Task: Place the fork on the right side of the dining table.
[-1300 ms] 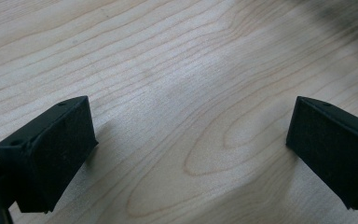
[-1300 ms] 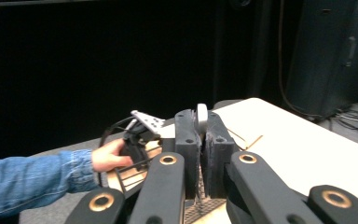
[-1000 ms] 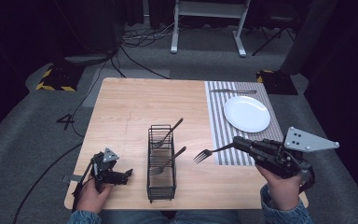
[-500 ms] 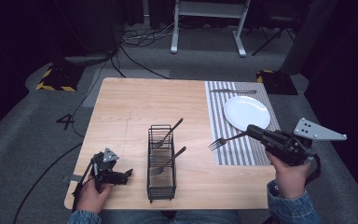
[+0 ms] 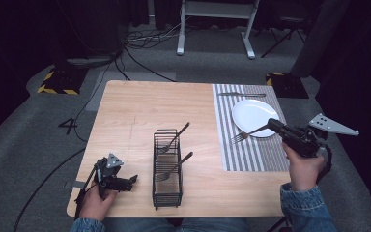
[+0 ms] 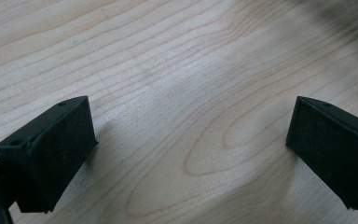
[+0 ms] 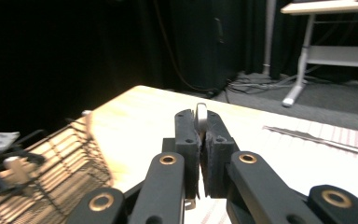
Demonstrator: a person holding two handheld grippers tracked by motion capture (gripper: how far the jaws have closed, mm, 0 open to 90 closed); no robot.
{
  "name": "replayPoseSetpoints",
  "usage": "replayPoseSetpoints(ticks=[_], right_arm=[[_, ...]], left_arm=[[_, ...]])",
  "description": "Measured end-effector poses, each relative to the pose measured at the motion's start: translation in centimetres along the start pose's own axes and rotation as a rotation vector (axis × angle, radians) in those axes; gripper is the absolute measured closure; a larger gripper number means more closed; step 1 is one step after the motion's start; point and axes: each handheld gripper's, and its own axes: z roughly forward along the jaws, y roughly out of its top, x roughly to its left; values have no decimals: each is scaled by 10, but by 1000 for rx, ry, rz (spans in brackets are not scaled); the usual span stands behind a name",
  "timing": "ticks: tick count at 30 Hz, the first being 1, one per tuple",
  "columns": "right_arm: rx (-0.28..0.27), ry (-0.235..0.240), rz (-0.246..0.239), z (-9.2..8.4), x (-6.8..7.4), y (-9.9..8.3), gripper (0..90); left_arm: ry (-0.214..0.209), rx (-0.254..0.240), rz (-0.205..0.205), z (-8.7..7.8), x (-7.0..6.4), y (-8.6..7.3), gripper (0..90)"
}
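Over the plate (image 5: pixel 251 113), the right gripper (image 5: pixel 273 125) clamps a fork (image 5: pixel 247 133); the left gripper (image 5: pixel 131 180) rests wide open on the bench (image 5: pixel 135 111).

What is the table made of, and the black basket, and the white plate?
The table looks like pale wood, or a wood-look top: grain lines show. The basket looks like thin black wire, since you see through it. The plate is smooth and white, maybe ceramic or plastic.

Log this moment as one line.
right gripper: shut on fork, over placemat | left gripper: open, idle | rack: two utensils
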Motion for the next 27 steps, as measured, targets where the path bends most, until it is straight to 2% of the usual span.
replayPoseSetpoints(ticks=[4,12,19,27], right_arm=[[10,-69,15,5,-14,-8,866],[23,-125,62,14,-36,-26,866],[35,-146,83,21,-47,-36,866],[63,-150,92,30,-51,-47,866]], left_arm=[[0,-1,-1,0,0,0,12],[0,0,0,0,0,0,12],[0,0,0,0,0,0,12],[0,-1,-1,0,0,0,12]])
